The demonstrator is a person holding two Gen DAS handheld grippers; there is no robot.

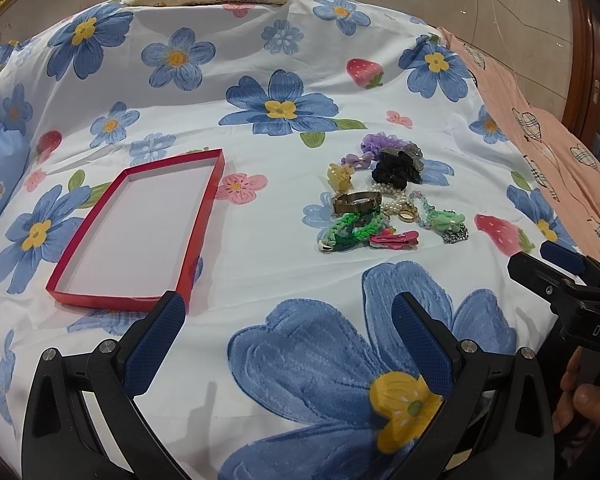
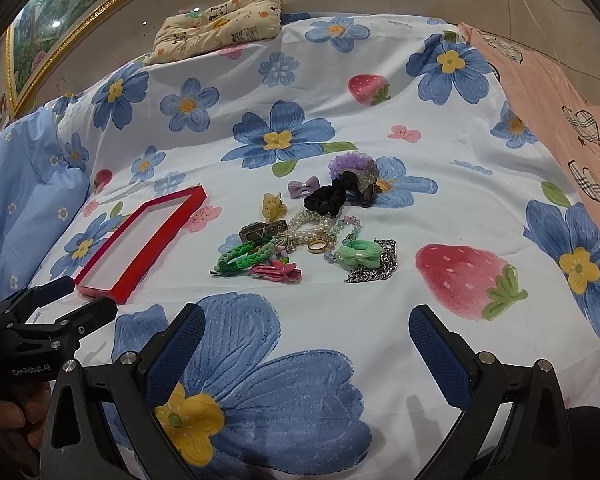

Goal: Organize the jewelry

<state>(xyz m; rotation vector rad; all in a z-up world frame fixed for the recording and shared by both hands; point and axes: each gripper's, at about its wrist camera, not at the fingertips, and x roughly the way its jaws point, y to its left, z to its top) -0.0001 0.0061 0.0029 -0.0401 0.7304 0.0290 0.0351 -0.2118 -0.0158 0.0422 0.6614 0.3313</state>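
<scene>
On the bed, over a white floral-print bedsheet (image 1: 284,216), the task looks unstarted. The shallow red cardboard box lid (image 1: 80,296), at centre left of the left wrist frame, holds nothing that can be seen; its pale inner floor is bare. Every piece sits in one heap of mixed jewelry and hair accessories (image 2: 300,232), at centre of the right wrist frame and well apart from the red tray.

Heap contents, as far as can be resolved:
- a black fabric scrunchie (image 2: 325,199) and a purple frilled scrunchie (image 2: 346,162) at the upper edge
- a small lilac bow clip (image 2: 303,187) and a yellow plastic claw clip (image 2: 274,205)
- a white pearl-bead bracelet (image 2: 312,226) with a gold ring (image 2: 317,246) lying on or against it
- a green braided cord band (image 2: 246,259), pink snap hair clips (image 2: 278,272), a mint-green bow (image 2: 358,257) and a silver metal chain (image 2: 376,270) along the lower edge

Judged remaining: all transfers into the tray.

The left gripper (image 1: 288,320) has its fingers spread wide and empty, low in its frame; the tray's near corner lies just beside the left fingertip (image 1: 172,308), the heap further up and right. The right gripper (image 2: 306,328) is likewise spread wide, holding nothing; the heap lies above its gap, apart from both pads, pink clips and chain nearest.
</scene>
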